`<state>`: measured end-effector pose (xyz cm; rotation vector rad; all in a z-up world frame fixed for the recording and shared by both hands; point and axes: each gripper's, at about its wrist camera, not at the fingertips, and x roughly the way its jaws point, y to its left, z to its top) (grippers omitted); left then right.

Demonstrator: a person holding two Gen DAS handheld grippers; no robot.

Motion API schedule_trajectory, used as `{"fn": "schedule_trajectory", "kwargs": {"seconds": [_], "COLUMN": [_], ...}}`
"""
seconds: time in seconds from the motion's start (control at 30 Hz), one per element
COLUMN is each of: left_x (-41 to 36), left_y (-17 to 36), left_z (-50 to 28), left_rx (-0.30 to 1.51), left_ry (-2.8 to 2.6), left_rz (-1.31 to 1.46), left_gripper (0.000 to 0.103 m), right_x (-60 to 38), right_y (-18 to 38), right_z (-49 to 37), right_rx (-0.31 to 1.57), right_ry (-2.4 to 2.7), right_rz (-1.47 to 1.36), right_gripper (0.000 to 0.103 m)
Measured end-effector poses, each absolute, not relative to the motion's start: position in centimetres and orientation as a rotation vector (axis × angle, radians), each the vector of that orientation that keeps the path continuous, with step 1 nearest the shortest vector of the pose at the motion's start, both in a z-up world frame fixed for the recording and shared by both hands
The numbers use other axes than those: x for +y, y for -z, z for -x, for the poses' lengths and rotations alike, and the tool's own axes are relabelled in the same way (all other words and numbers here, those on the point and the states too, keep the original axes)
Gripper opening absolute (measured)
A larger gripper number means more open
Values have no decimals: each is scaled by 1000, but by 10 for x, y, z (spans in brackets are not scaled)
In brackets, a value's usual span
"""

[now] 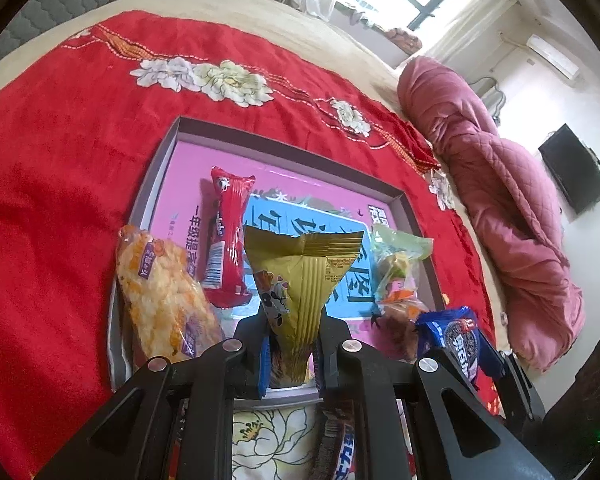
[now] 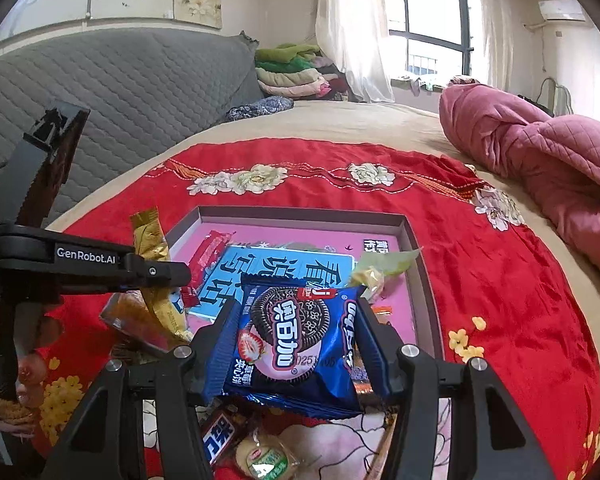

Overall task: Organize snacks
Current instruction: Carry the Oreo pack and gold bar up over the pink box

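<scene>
The left gripper (image 1: 292,344) is closed tight on the narrow lower end of a gold packet (image 1: 304,280), which fans out wide at its far end and carries a small cartoon figure on one side. It hangs above the near edge of a shallow grey box (image 1: 400,196) with a pink printed floor. The right gripper (image 2: 294,336) is clamped across the sides of a dark blue cookie packet (image 2: 296,344), its front showing a round black sandwich cookie, a strawberry and white lettering. This packet is held above the near right part of the same box.

Inside the box, one red packet (image 1: 228,236) lies lengthwise at the left, with a barcode at its near end. One clear bag of orange-and-white crackers (image 1: 160,292) rests over the box's near left edge. One clear green-tinted bag (image 1: 396,264) of mixed sweets sits at the right side of the box. Under them a light blue card (image 1: 340,216) with large characters lies on the pink floor.

In the right wrist view, two more snacks lie on the cloth nearest the camera: one bar with white lettering (image 2: 220,436) and one round biscuit in a green-printed wrapper (image 2: 266,460).

The box rests on a red cloth (image 1: 60,200) with white flowers, spread over a bed. One rolled pink quilt (image 1: 512,208) lies far right.
</scene>
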<state>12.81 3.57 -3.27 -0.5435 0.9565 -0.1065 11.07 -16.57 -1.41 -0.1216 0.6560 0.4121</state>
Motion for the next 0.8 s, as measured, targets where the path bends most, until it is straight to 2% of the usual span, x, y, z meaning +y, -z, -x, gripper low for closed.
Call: {"fn": "schedule_trajectory", "kwargs": {"seconds": [0.8], "left_x": [31], "left_y": [45], "left_z": [-130], "left_rx": [999], "left_ry": [114], "left_rz": [523], "left_gripper": [16], "right_x": [-140], "right_y": [47], "right_z": [-141], "right_rx": [700], "right_ry": [-412], "right_rz": [198], "right_gripper": [56]}}
